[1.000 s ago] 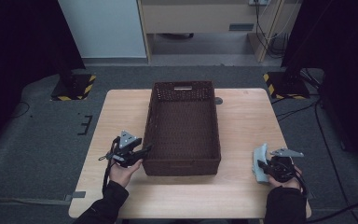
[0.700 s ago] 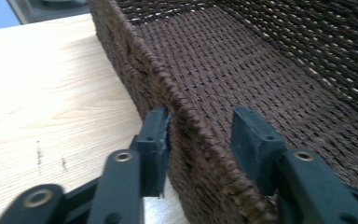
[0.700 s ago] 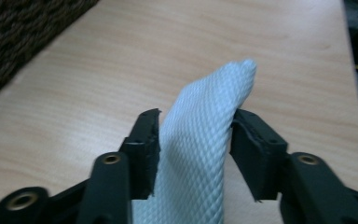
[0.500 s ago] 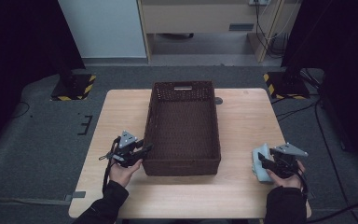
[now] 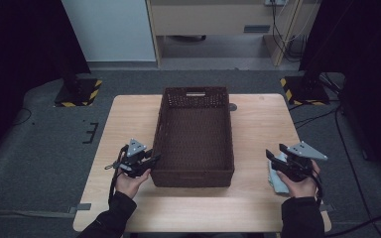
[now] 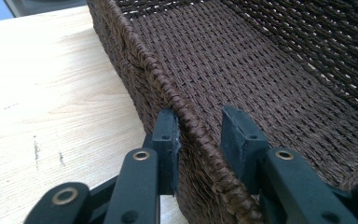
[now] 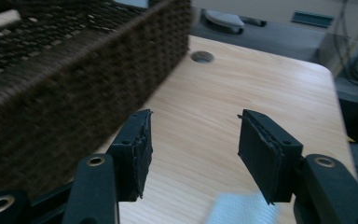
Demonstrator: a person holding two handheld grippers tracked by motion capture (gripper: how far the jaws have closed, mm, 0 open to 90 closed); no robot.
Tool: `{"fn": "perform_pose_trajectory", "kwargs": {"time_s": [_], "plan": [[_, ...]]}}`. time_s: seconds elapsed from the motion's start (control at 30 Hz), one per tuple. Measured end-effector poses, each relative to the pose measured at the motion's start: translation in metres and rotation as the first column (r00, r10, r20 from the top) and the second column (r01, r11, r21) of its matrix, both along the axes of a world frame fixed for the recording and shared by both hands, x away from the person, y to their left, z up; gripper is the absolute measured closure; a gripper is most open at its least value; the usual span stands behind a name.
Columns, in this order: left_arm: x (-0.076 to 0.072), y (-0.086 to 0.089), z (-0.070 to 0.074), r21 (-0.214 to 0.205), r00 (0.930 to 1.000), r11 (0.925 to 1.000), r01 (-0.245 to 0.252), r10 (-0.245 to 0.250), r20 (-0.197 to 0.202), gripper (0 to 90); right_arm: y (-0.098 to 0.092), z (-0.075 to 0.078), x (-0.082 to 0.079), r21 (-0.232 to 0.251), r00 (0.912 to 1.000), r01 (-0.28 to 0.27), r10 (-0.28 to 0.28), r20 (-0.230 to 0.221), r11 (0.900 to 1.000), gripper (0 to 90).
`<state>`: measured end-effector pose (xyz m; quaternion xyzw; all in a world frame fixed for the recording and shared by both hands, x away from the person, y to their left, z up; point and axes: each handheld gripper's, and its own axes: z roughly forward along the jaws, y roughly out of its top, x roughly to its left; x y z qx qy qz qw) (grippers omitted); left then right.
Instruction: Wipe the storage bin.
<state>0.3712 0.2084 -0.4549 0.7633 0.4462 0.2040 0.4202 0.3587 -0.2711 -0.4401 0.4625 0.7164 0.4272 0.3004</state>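
Since the earlier frames the left claw [image 5: 146, 162] has been closing over the near-left rim of the basket [image 5: 194, 144], while the right claw [image 5: 276, 162] has risen off the pale blue cloth [image 5: 277, 179] with its jaws just opening. The basket sits in the middle of the surface [image 5: 258, 124], empty; the cloth lies at the near right edge, under the right hand.

Now the left claw straddles the woven rim: 1 pad touches the outside wall, the other stands a little clear inside, so nothing is clamped yet. The right claw is wide open and holds nothing.

Risks, as I judge them: if the left claw pulls before its inner pad seats, the rim could slip out or the basket could skew across the surface. The cloth lies close to the surface's near edge, and a careless sweep of the right hand might push it off.

The left gripper view shows the gap between inner pad and rim [image 6: 186, 121], which the high view cannot resolve. The right gripper view shows the cloth [image 7: 242, 210] below the open jaws, not between them; the high view gives the whole layout.
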Motion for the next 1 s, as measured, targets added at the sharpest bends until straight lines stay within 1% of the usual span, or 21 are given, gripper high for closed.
{"fn": "perform_pose_trajectory", "kwargs": {"time_s": [0.1, 0.13, 0.2, 0.3, 0.43, 0.53, 0.63, 0.73, 0.87, 0.9, 0.93, 1.0], "plan": [[-0.001, 0.001, 0.000, -0.005, 1.0000, 1.0000, 0.002, -0.002, -0.003, 67.4, 0.013, 0.007, 0.004, 0.019, 0.9990, -0.044, 0.044, 0.010, 0.9988, 45.2], [-0.001, 0.002, 0.000, 0.001, 1.0000, 1.0000, 0.008, -0.008, -0.003, 67.6, 0.019, 0.010, 0.006, 0.023, 0.9980, -0.063, 0.062, 0.008, 0.9978, 45.3], [-0.003, 0.003, 0.001, 0.002, 0.9999, 0.9999, 0.012, -0.012, -0.006, 67.7, 0.028, 0.012, 0.009, 0.035, 0.9966, -0.082, 0.081, 0.012, 0.9960, 45.6], [-0.005, 0.005, 0.001, -0.002, 0.9998, 0.9998, 0.019, -0.019, -0.007, 67.9, 0.045, 0.015, 0.019, 0.050, 0.9927, -0.120, 0.120, 0.001, 0.9915, 45.9], [-0.006, 0.008, 0.000, -0.002, 0.9996, 0.9996, 0.027, -0.027, -0.007, 68.0, 0.070, 0.013, 0.036, 0.069, 0.9855, -0.168, 0.169, -0.017, 0.9834, 46.5], [-0.006, 0.008, 0.000, -0.001, 0.9996, 0.9996, 0.029, -0.029, -0.006, 67.8, 0.084, 0.010, 0.046, 0.089, 0.9806, -0.190, 0.193, -0.031, 0.9777, 47.4], [-0.006, 0.007, 0.000, -0.003, 0.9996, 0.9996, 0.027, -0.027, -0.005, 67.7, 0.094, 0.005, 0.054, 0.092, 0.9781, -0.199, 0.203, -0.044, 0.9757, 48.2], [-0.005, 0.007, 0.000, -0.005, 0.9996, 0.9996, 0.028, -0.028, -0.006, 67.7, 0.100, 0.000, 0.060, 0.079, 0.9754, -0.206, 0.211, -0.062, 0.9753, 49.9], [-0.005, 0.008, 0.000, -0.005, 0.9995, 0.9995, 0.031, -0.031, -0.001, 67.2, 0.105, -0.008, 0.066, 0.058, 0.9711, -0.215, 0.219, -0.094, 0.9749, 52.7], [-0.005, 0.008, 0.000, -0.002, 0.9994, 0.9994, 0.034, -0.034, 0.005, 66.8, 0.106, -0.009, 0.066, 0.066, 0.9698, -0.216, 0.222, -0.101, 0.9741, 52.3], [-0.005, 0.008, 0.000, 0.000, 0.9994, 0.9994, 0.033, -0.033, 0.012, 66.3, 0.106, -0.010, 0.066, 0.064, 0.9705, -0.215, 0.220, -0.098, 0.9745, 52.9], [-0.005, 0.008, 0.001, 0.002, 0.9993, 0.9995, 0.032, -0.032, 0.018, 64.0, 0.105, -0.009, 0.066, 0.070, 0.9698, -0.214, 0.220, -0.104, 0.9744, 55.2]]}}
